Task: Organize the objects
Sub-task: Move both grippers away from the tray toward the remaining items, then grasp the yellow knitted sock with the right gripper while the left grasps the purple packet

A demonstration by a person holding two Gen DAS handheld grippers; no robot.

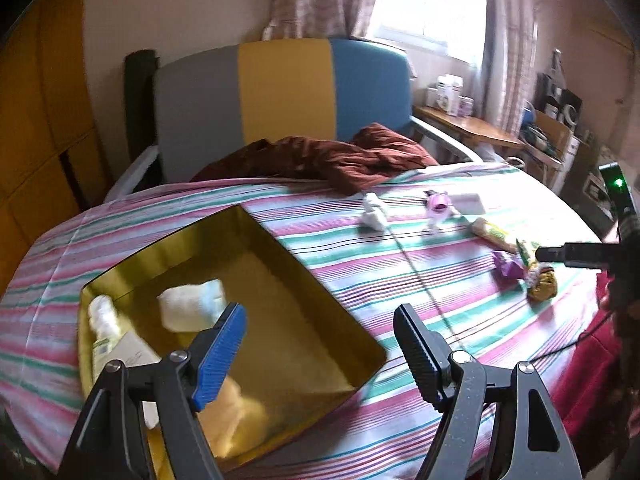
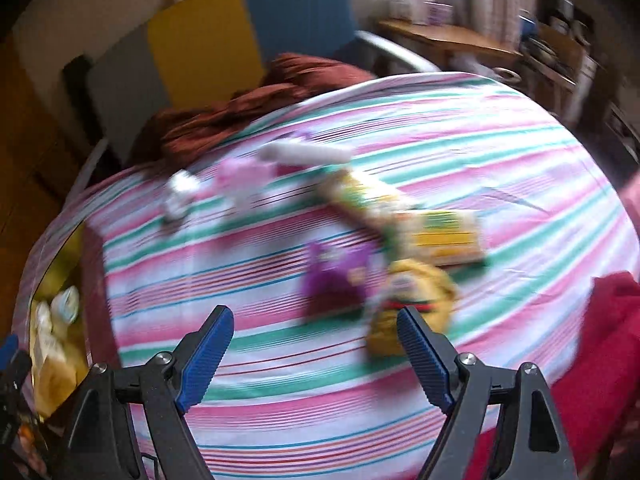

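Note:
A gold box lies open on the striped bed sheet, holding a white bottle, a white folded cloth and a yellow soft item. My left gripper is open and empty above the box's near right side. Loose items lie to the right: a white sock, a pink toy, a purple packet and a yellow packet. My right gripper is open and empty, just short of the purple packet and yellow packet. The right wrist view is blurred.
A crumpled brown cloth lies at the far end by the grey, yellow and blue headboard. A red cloth lies at the right edge. A wooden bedside table with cartons stands beyond. A green and yellow carton lies among the loose items.

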